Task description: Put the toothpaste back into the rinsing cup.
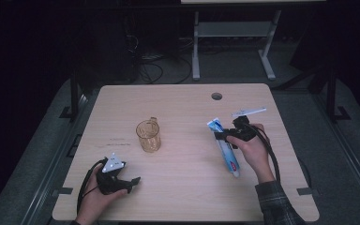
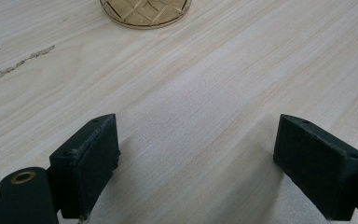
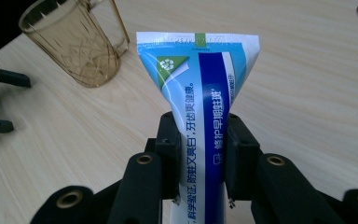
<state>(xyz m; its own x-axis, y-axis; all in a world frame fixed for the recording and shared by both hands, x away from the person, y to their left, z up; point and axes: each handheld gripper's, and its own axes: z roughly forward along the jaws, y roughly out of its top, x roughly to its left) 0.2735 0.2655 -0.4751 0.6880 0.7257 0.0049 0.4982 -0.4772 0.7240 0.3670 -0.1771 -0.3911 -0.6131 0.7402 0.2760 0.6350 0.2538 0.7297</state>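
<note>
High view: right gripper [image 1: 225, 135] pinches toothpaste tube [image 1: 227, 152] above desk [image 1: 187, 197]; amber cup [image 1: 148, 135] at centre.
Left gripper view: left gripper [image 2: 198, 154] jaws spread over bare wood.
Right gripper view: jaws pressed on tube's sides.

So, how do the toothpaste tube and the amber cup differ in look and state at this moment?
The toothpaste tube is opaque blue and white; the amber cup is see-through. The tube is clamped in the right gripper; the cup stands free and upright on the table, untouched. The tube is flat and long; the cup is round with a handle.
</note>
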